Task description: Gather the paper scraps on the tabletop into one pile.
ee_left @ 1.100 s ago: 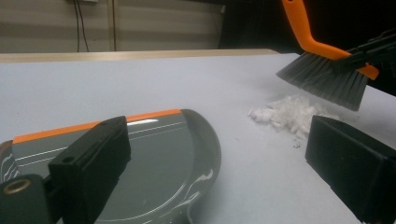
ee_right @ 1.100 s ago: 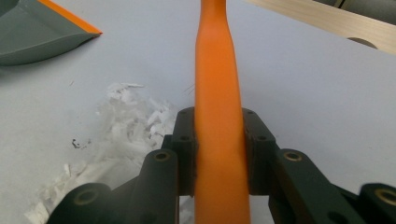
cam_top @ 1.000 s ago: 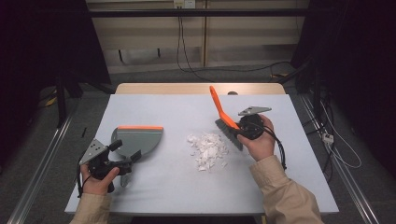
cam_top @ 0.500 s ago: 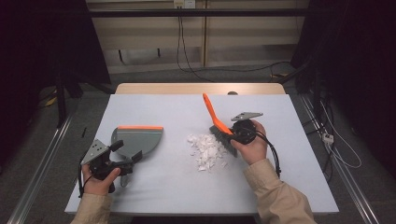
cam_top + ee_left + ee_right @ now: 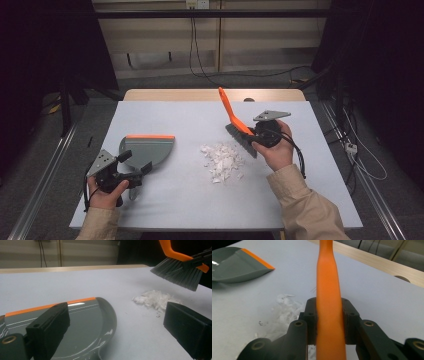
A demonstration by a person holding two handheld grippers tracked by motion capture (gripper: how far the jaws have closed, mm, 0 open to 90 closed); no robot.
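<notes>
Brush in right gripper beside white scraps; dustpan left.

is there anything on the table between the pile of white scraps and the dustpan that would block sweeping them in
Nothing visible. The table between the white scraps and the dustpan is bare. The brush, clamped in the right gripper, hangs above the pile's far side, away from the dustpan. The left gripper sits at the dustpan's handle end with its jaws open.

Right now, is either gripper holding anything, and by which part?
The right gripper clamps the brush by its orange handle. The left gripper holds nothing; its jaws stand open over the dustpan.
</notes>
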